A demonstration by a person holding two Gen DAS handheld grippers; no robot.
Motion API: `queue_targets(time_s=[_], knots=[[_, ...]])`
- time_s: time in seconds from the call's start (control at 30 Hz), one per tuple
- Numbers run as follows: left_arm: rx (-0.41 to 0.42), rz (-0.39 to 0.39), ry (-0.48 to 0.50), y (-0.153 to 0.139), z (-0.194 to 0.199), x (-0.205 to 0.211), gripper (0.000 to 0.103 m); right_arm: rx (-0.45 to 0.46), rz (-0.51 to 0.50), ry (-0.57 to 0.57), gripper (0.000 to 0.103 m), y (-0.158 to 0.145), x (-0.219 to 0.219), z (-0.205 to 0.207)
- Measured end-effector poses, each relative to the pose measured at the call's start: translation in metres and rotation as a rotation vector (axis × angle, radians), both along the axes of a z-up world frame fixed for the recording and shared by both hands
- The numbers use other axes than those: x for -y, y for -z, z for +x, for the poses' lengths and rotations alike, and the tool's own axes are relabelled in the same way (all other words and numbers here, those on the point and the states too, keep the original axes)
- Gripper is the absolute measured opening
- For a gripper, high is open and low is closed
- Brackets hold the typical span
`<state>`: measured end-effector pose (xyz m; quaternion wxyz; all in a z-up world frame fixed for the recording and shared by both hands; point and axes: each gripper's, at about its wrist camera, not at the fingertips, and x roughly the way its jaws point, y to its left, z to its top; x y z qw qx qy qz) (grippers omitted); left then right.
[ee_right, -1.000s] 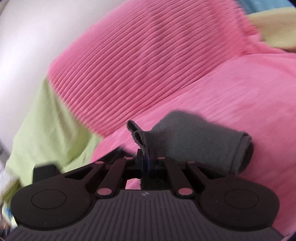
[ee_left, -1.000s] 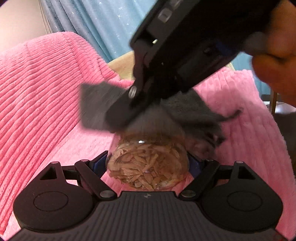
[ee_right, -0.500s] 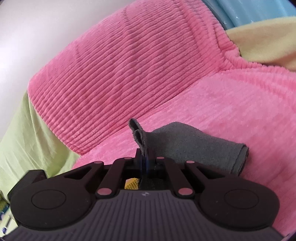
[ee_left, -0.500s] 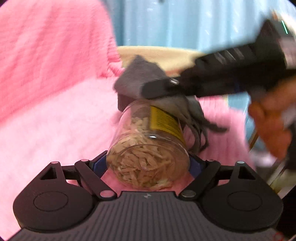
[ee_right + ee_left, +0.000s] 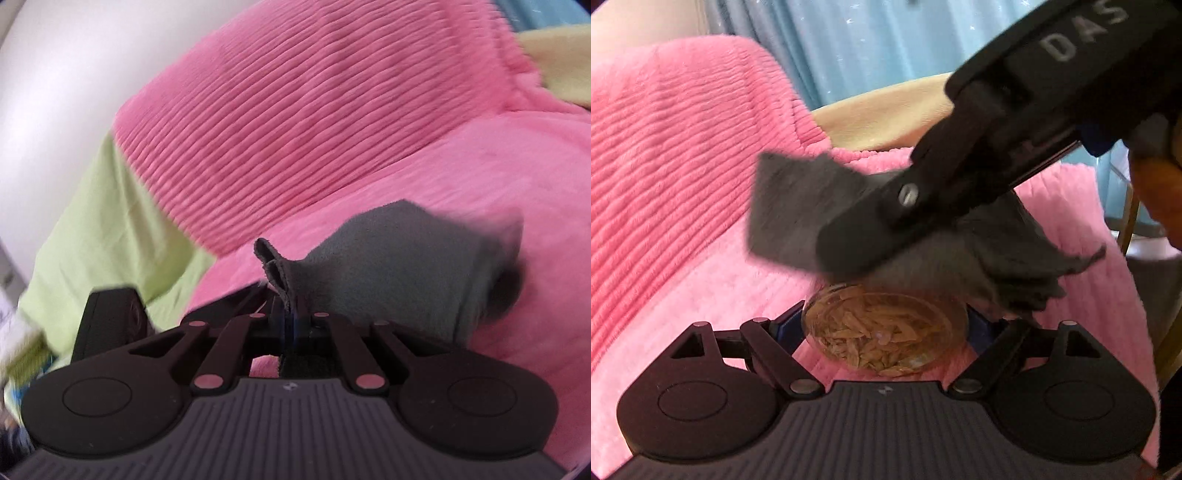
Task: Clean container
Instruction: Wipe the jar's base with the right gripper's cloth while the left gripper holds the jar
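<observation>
The likeliest slip, as I judge it, is the clear container (image 5: pixel 884 338) twisting or sliding out of the left gripper (image 5: pixel 884 332): its wall is smooth and round, it is held only at its two sides, and the wiping pressure comes down on it from above, so a hard stroke could lever it loose and drop it, with its tan dried slices, onto the pink ribbed blanket (image 5: pixel 683 166) below. A second risk is the grey cloth (image 5: pixel 798 214) working free, since only a fold of it is caught and the rest hangs loose and blurred. Going left to right in the left wrist view: the cloth's free flap stands at about 10 o'clock from the container, the container sits dead centre between the left gripper's fingers, which are spread to its width and press on it at 9 and 3 o'clock, and the right gripper (image 5: pixel 849 240) reaches in from 1 o'clock, laying the cloth over the container's far end at 12 o'clock. In the right wrist view the right gripper's jaws are pressed together, pinching a fold of the cloth, whose bulk bulges toward 2 o'clock; the container is hidden there.
</observation>
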<state>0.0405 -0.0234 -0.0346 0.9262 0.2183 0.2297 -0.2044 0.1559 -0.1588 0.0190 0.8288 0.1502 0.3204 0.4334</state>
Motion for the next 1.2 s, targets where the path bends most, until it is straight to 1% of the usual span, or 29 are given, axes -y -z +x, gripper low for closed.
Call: queue_targets(time_s=[0.03, 0.1, 0.13, 0.23, 0.3, 0.4, 0.47, 0.63, 0.7, 0.73, 0.77, 0.83, 0.93, 0.97, 1.0, 1.03, 1.07, 1.13, 1.17, 1.2], knots=[[0.004, 0.009, 0.002, 0.002, 0.004, 0.002, 0.084, 0.005, 0.004, -0.003, 0.0, 0.0, 0.001, 0.003], [0.014, 0.027, 0.006, 0.005, 0.011, 0.005, 0.084, 0.001, 0.032, 0.078, 0.001, 0.0, 0.01, 0.011], [0.019, 0.035, 0.007, 0.006, 0.012, 0.008, 0.084, 0.01, 0.026, 0.16, 0.001, -0.001, 0.016, 0.014], [0.028, 0.049, 0.012, 0.01, 0.015, 0.006, 0.084, -0.016, 0.059, 0.244, 0.001, 0.001, 0.029, 0.023], [0.03, 0.054, 0.013, 0.011, 0.018, 0.006, 0.084, -0.03, 0.071, 0.243, 0.001, 0.001, 0.029, 0.02], [0.026, 0.051, 0.013, 0.012, 0.019, 0.002, 0.084, -0.029, 0.058, 0.123, 0.002, -0.001, 0.015, 0.009], [0.026, 0.06, 0.012, 0.013, 0.022, 0.002, 0.084, -0.02, 0.041, 0.07, 0.001, 0.0, 0.005, 0.003], [0.049, 0.088, 0.028, 0.014, 0.021, 0.004, 0.084, 0.015, 0.021, 0.152, 0.001, -0.002, 0.01, 0.009], [0.052, 0.086, 0.034, 0.013, 0.021, 0.003, 0.085, 0.028, 0.012, 0.185, 0.001, -0.002, 0.012, 0.012], [0.046, 0.07, 0.038, 0.012, 0.021, 0.001, 0.085, 0.035, 0.008, 0.201, 0.001, -0.003, 0.013, 0.013], [0.021, 0.013, 0.037, 0.01, 0.023, -0.006, 0.085, 0.042, 0.004, 0.218, 0.001, -0.003, 0.014, 0.014], [-0.037, -0.117, 0.032, 0.004, 0.028, -0.02, 0.085, 0.056, -0.004, 0.25, 0.001, -0.003, 0.016, 0.017], [-0.147, -0.371, 0.009, -0.002, 0.04, -0.049, 0.085, 0.059, -0.006, 0.268, 0.001, -0.005, 0.02, 0.016], [-0.176, -0.421, 0.003, -0.002, 0.044, -0.055, 0.085, 0.053, 0.001, 0.269, 0.001, -0.005, 0.022, 0.016], [-0.198, -0.453, -0.001, 0.0, 0.047, -0.059, 0.085, 0.046, 0.007, 0.27, 0.001, -0.005, 0.025, 0.016], [-0.208, -0.468, -0.002, 0.001, 0.048, -0.061, 0.085, 0.04, 0.012, 0.27, 0.001, -0.005, 0.028, 0.017], [-0.206, -0.465, -0.001, 0.001, 0.048, -0.061, 0.085, 0.038, 0.012, 0.273, 0.001, -0.004, 0.027, 0.016], [-0.187, -0.438, 0.0, 0.0, 0.047, -0.059, 0.085, 0.043, 0.004, 0.274, 0.001, -0.004, 0.025, 0.014], [-0.157, -0.385, -0.001, 0.0, 0.044, -0.054, 0.085, 0.049, -0.004, 0.272, 0.002, -0.006, 0.024, 0.011], [-0.124, -0.326, -0.002, 0.0, 0.042, -0.049, 0.085, 0.064, -0.022, 0.246, 0.002, -0.007, 0.019, 0.01]])
